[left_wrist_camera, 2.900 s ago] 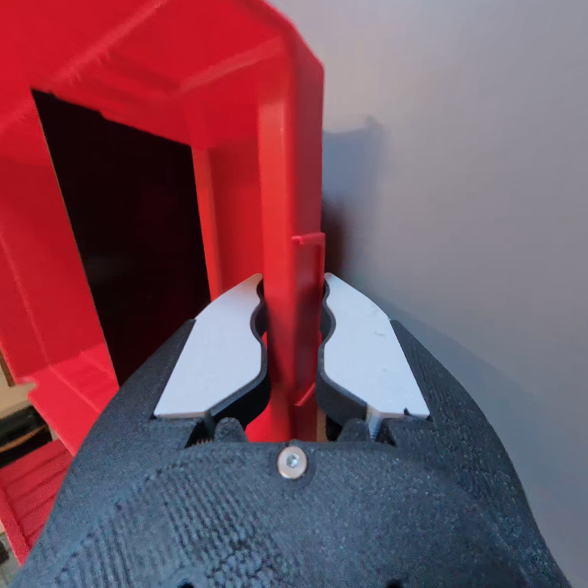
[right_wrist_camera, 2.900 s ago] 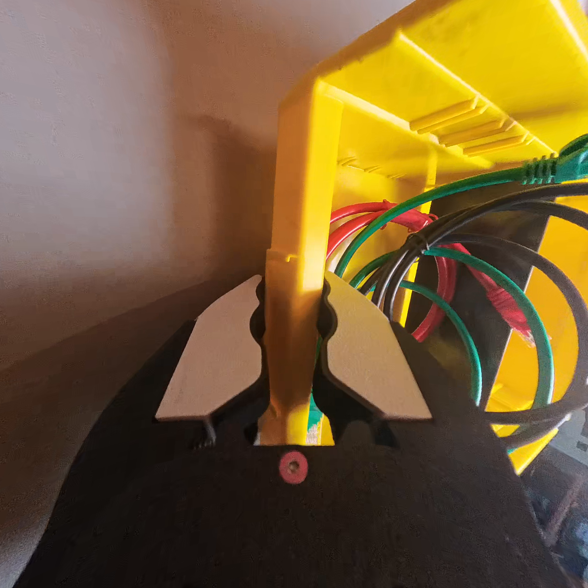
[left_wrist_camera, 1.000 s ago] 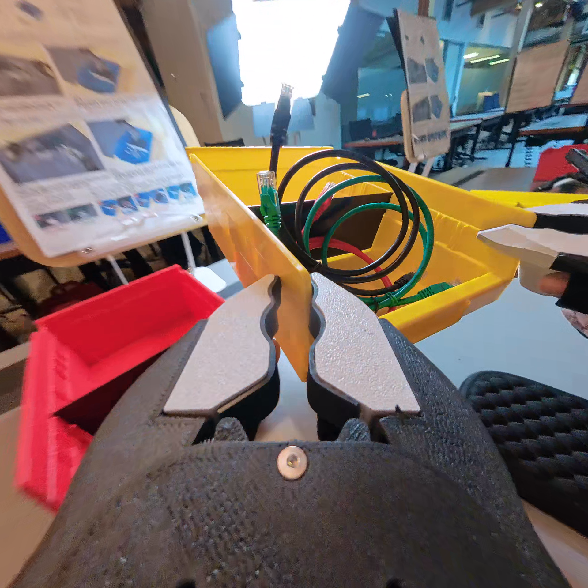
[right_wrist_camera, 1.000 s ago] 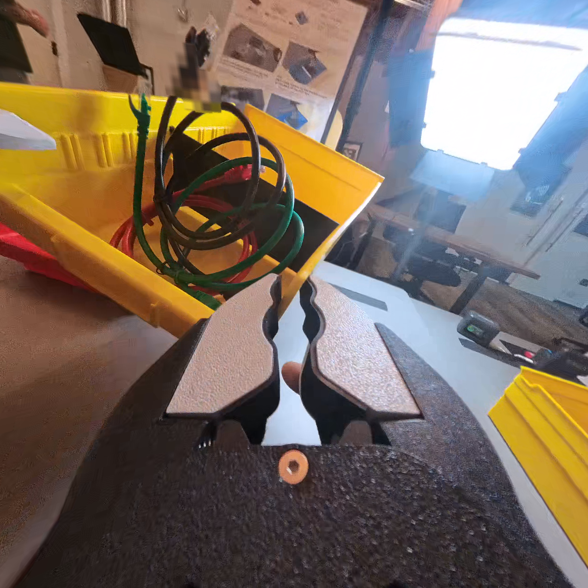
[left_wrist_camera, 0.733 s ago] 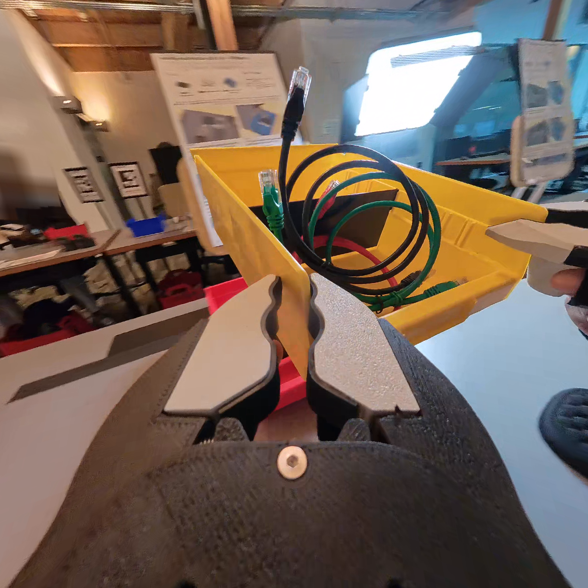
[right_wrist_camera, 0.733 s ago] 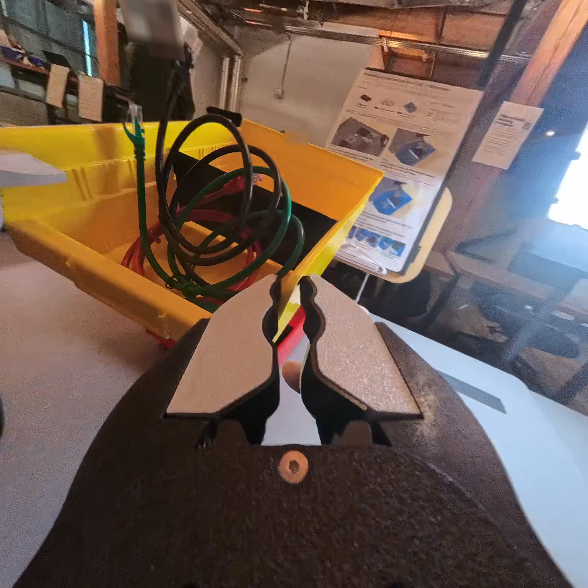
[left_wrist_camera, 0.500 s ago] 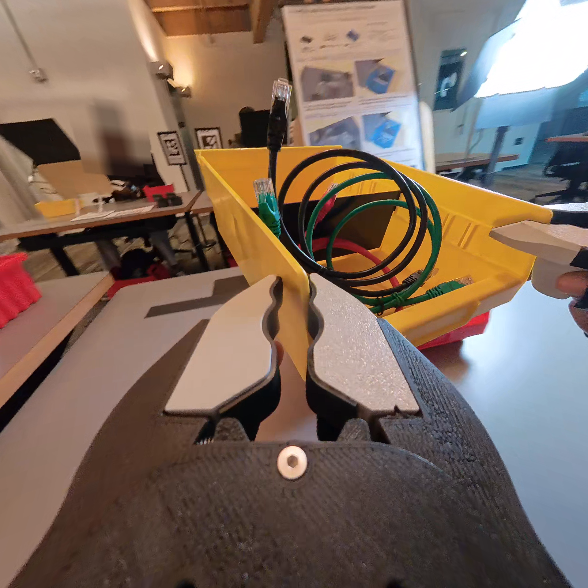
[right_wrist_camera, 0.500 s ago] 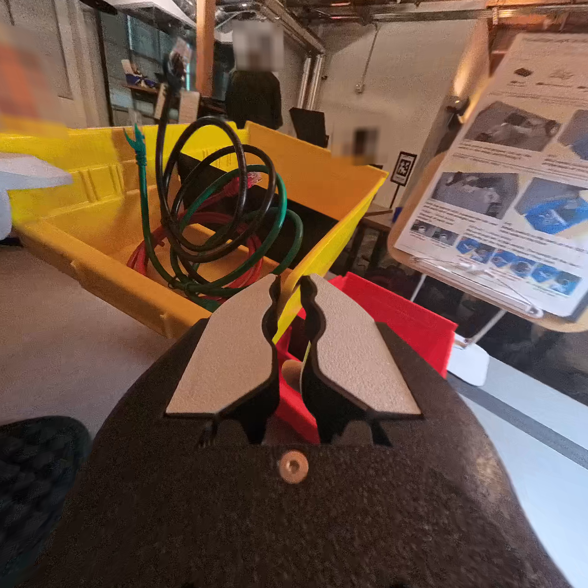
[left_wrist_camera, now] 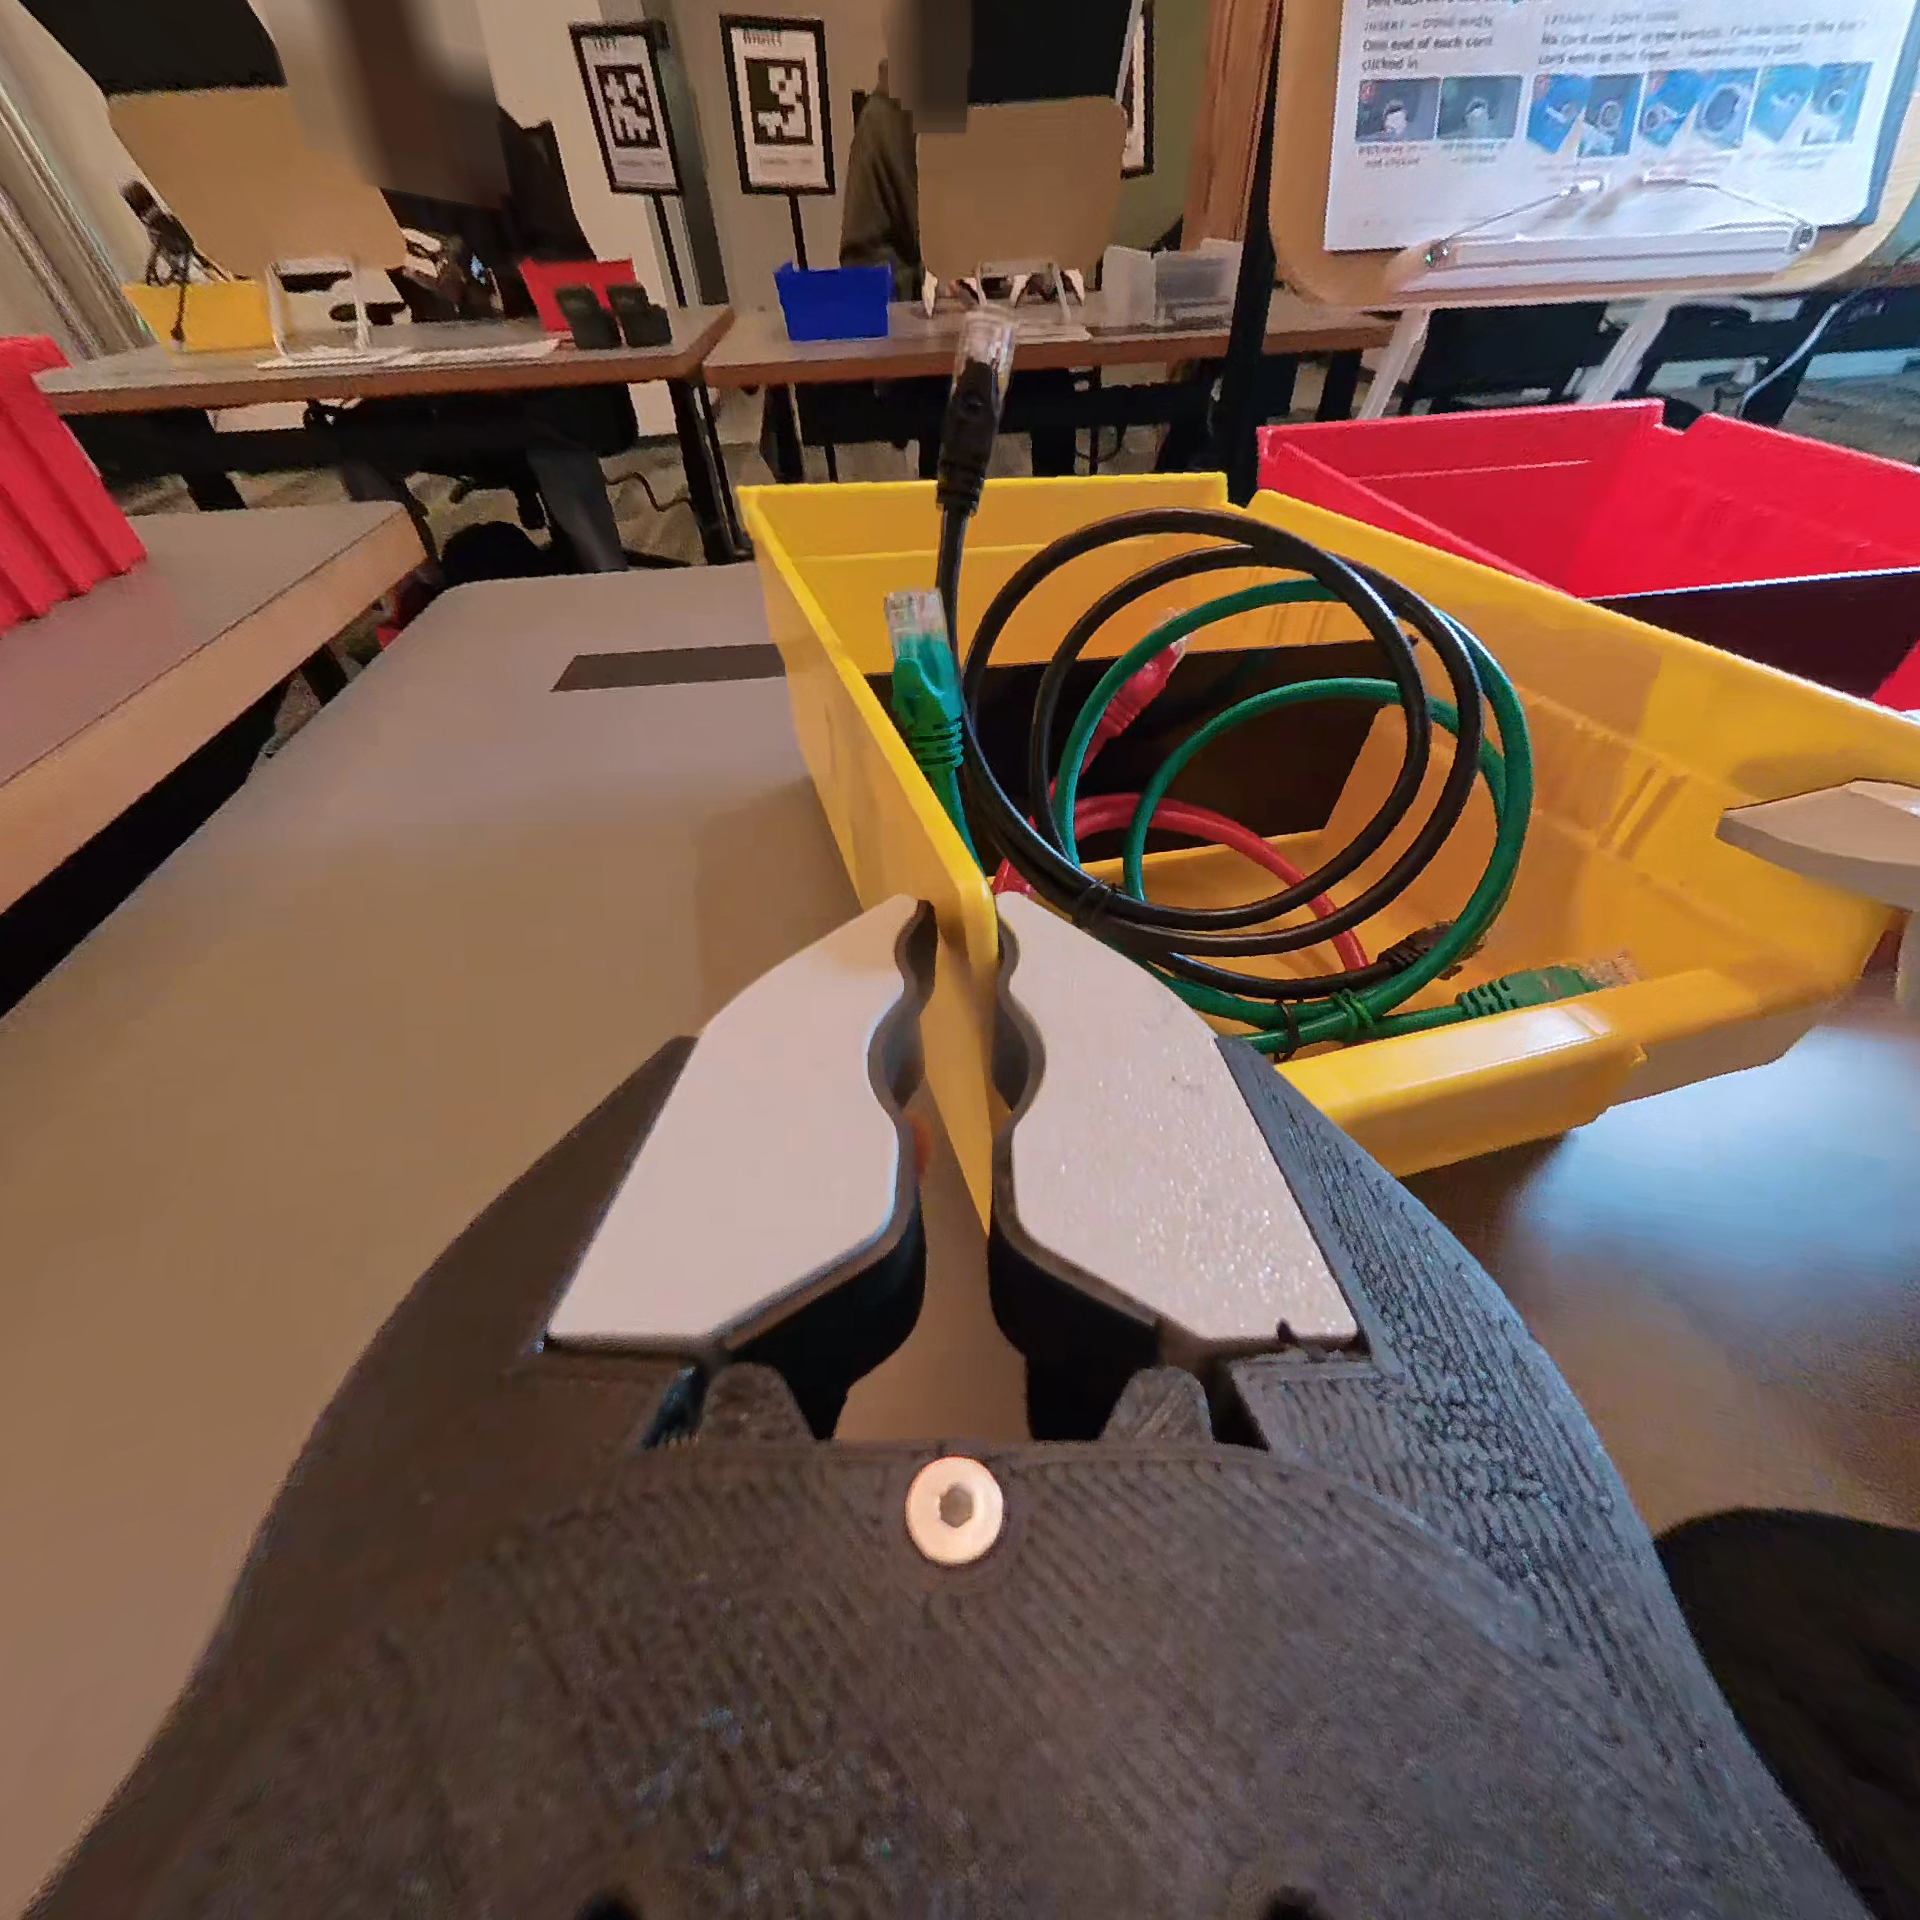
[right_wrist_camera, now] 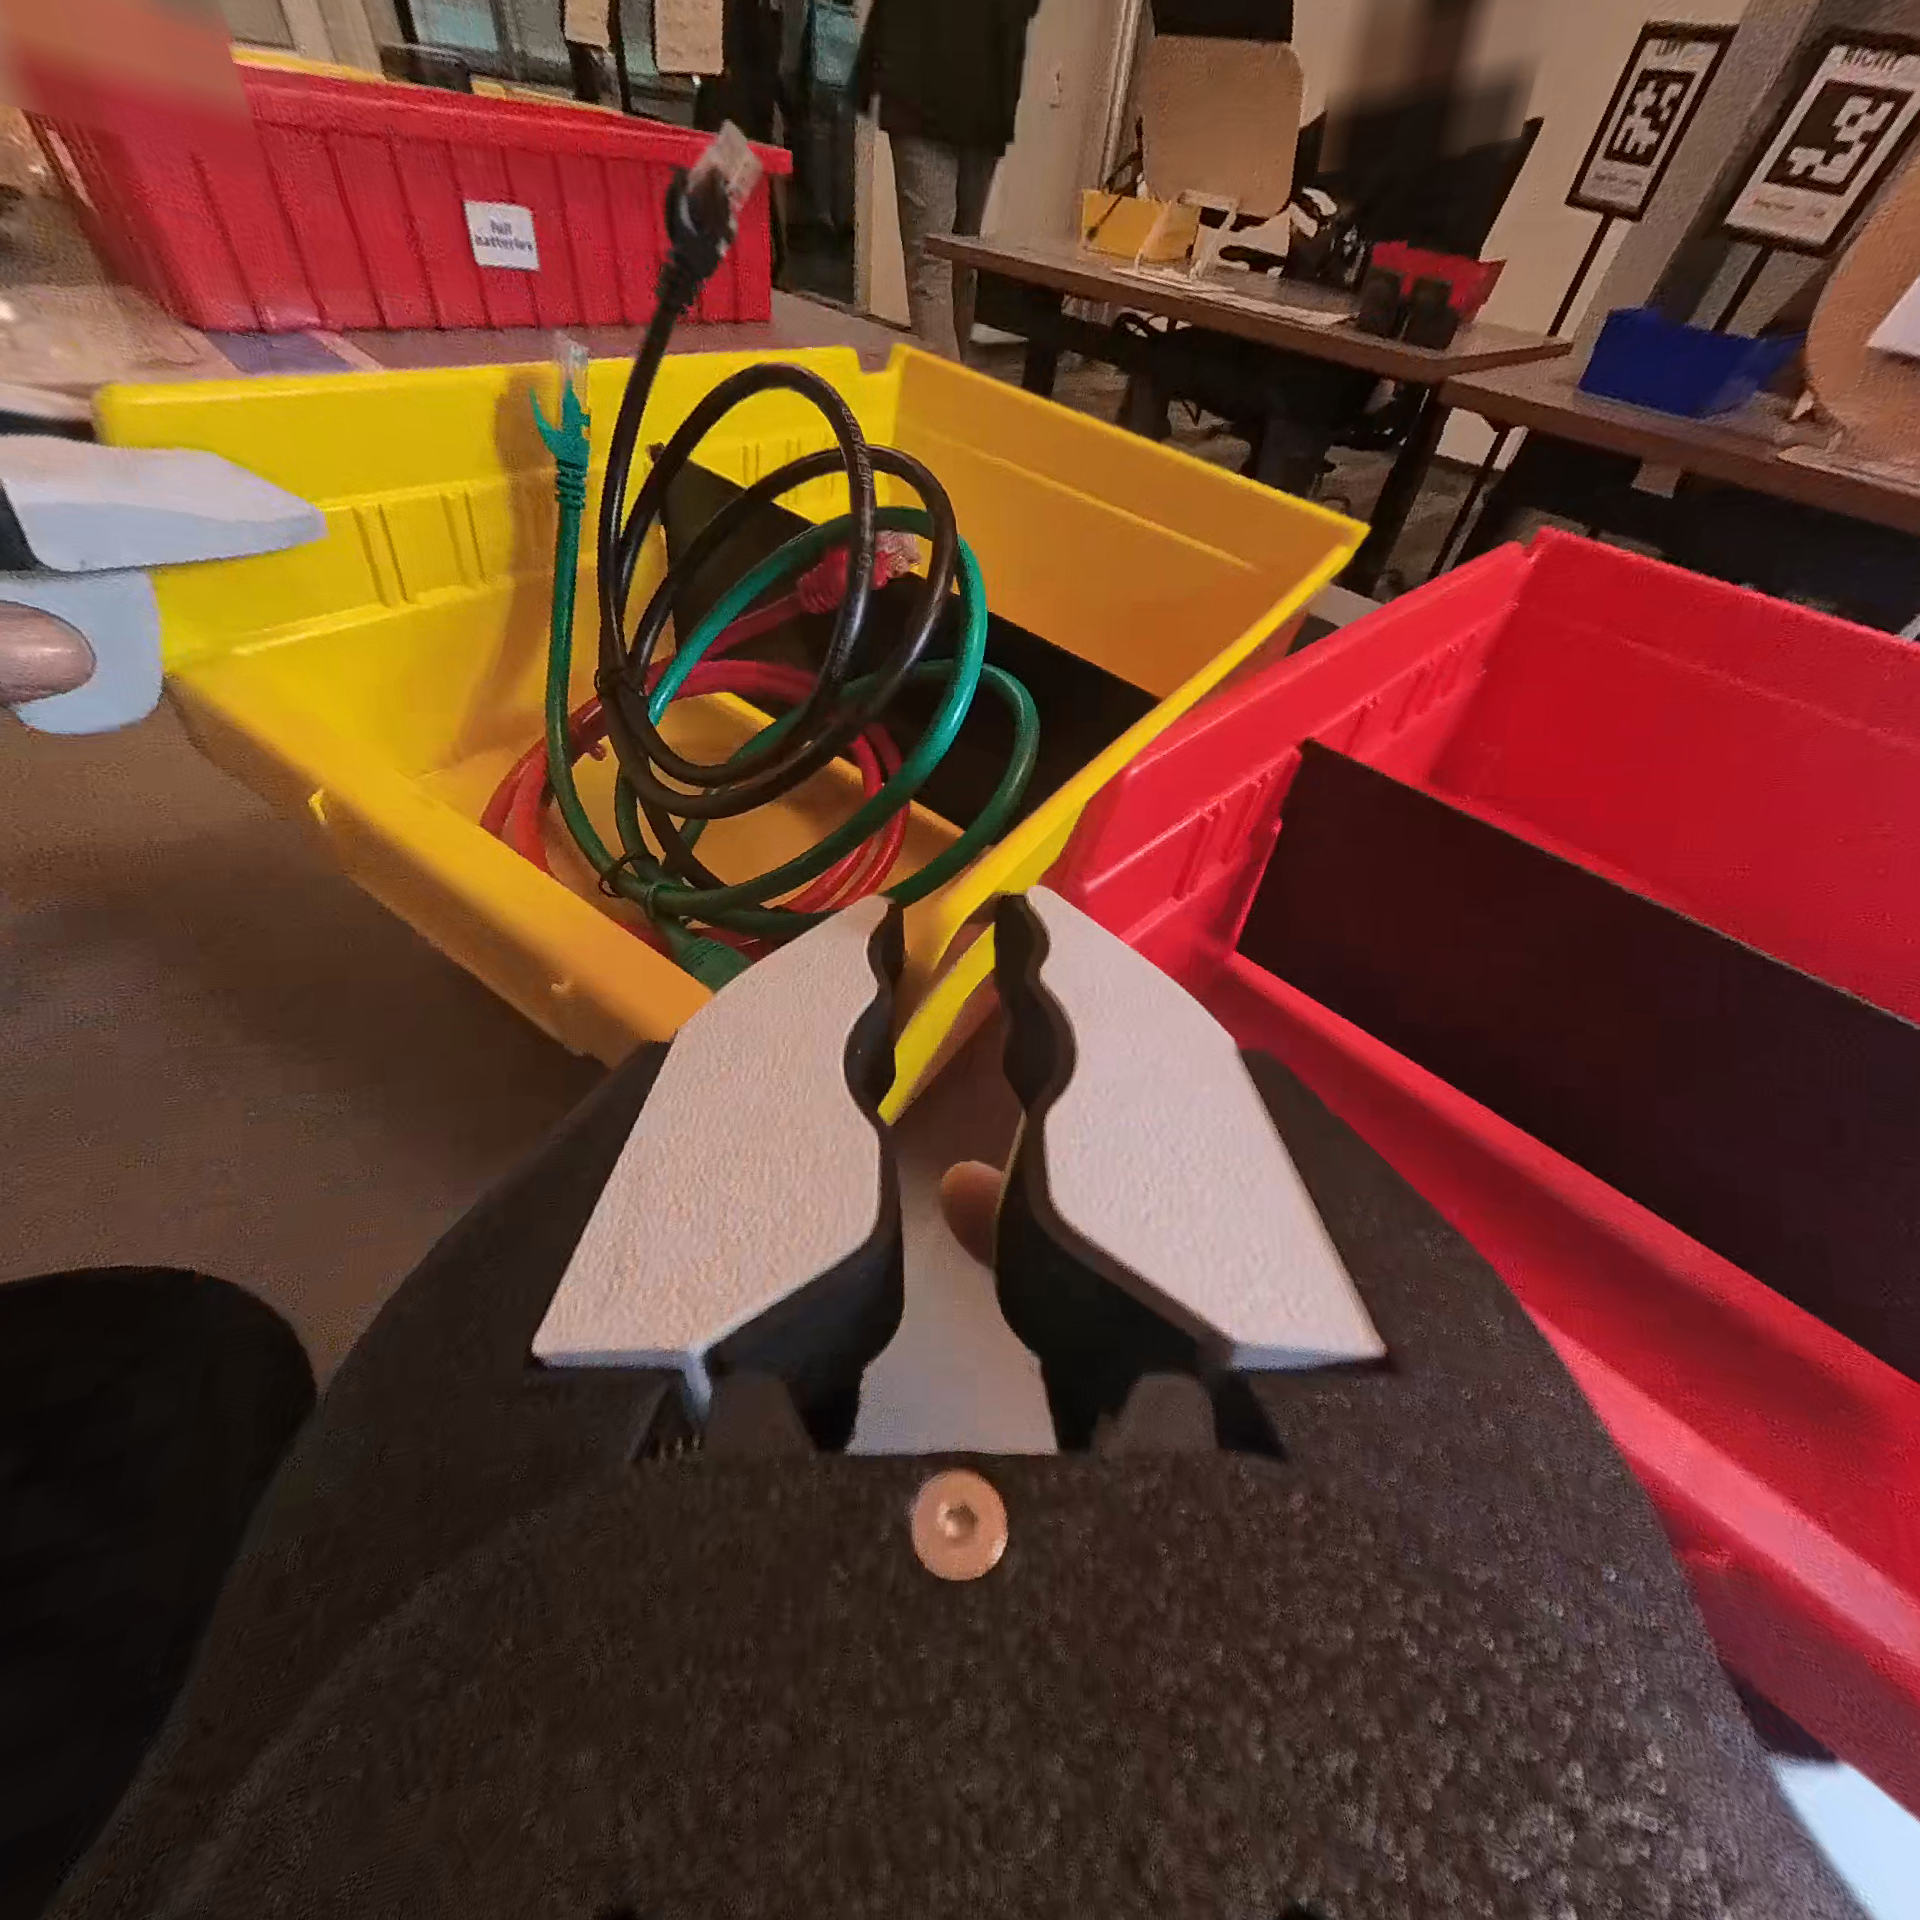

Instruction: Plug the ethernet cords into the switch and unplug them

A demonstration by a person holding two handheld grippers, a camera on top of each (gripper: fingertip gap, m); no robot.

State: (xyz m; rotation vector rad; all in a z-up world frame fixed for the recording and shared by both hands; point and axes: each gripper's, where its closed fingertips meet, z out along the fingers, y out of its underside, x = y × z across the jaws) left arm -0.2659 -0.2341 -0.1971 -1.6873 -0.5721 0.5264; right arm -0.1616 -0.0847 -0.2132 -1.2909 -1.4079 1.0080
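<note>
Left gripper (left_wrist_camera: 961, 925): jaws nearly closed, pinching side wall of yellow bin (left_wrist_camera: 1662, 727) at frame centre. Right gripper (right_wrist_camera: 945, 914): jaws narrowly parted, clamped on opposite wall of same bin. Bin holds coiled ethernet cords just beyond jaws: black cord (left_wrist_camera: 1226, 727) with plug sticking up above rim, green cord (left_wrist_camera: 1496, 790), red cord (right_wrist_camera: 831, 842) underneath. Red bin (right_wrist_camera: 1558, 779) right of yellow bin, touching it. Both on table (left_wrist_camera: 468, 883). Switch not identifiable.
</note>
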